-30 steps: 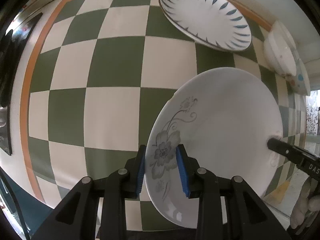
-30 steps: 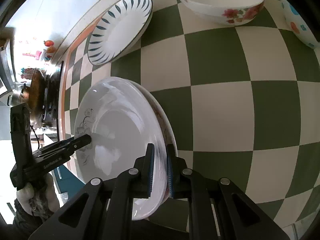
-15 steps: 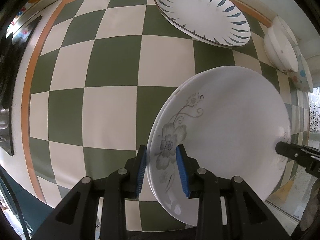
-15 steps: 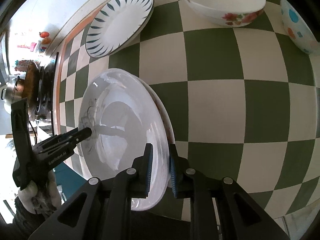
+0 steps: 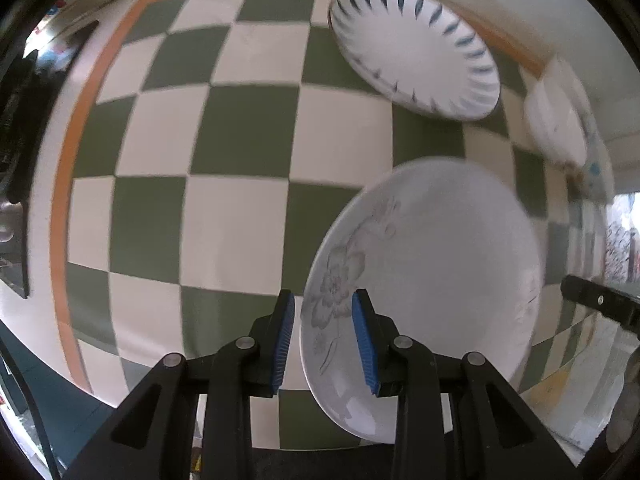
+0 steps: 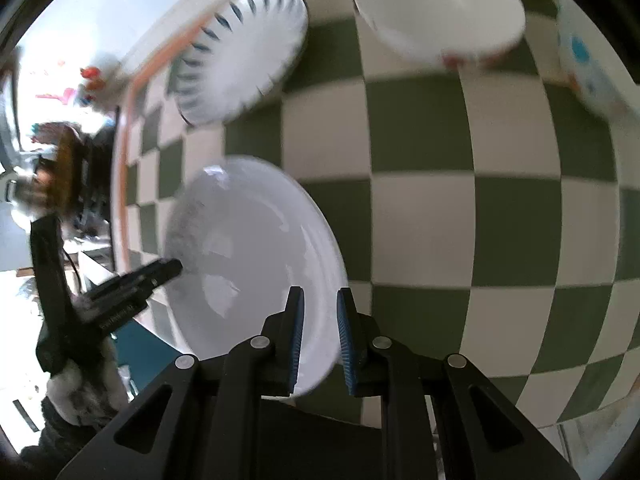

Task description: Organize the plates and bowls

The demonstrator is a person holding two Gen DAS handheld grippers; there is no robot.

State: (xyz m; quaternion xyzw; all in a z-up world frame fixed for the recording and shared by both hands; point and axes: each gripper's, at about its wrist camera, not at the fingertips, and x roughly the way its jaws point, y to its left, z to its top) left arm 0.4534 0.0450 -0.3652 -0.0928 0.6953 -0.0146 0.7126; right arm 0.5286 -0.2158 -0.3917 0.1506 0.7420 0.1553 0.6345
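A white plate with a grey flower (image 5: 432, 272) hangs tilted over the checked tablecloth (image 5: 240, 128). My left gripper (image 5: 325, 336) is shut on its near rim, one blue pad inside the plate and one outside. In the right wrist view the same plate (image 6: 248, 248) is blurred, with the left gripper's tip (image 6: 172, 270) on its far rim. My right gripper (image 6: 320, 340) has its pads slightly apart around the plate's edge. The left wrist view shows the right gripper's finger (image 5: 576, 298) just off the rim.
A white plate with dark blue strokes (image 5: 412, 52) lies near the cloth's orange border. A white bowl with red flowers (image 6: 436, 12) and a dotted bowl (image 6: 588, 60) stand beyond it. A stove with a pan (image 6: 68, 160) is past the left table edge. A gloved hand (image 6: 80, 392) holds the left gripper.
The left gripper and the flower plate have risen a little. The right gripper's finger, which touched the plate's rim, now stands just off it. The brown-rimmed plate underneath no longer shows.
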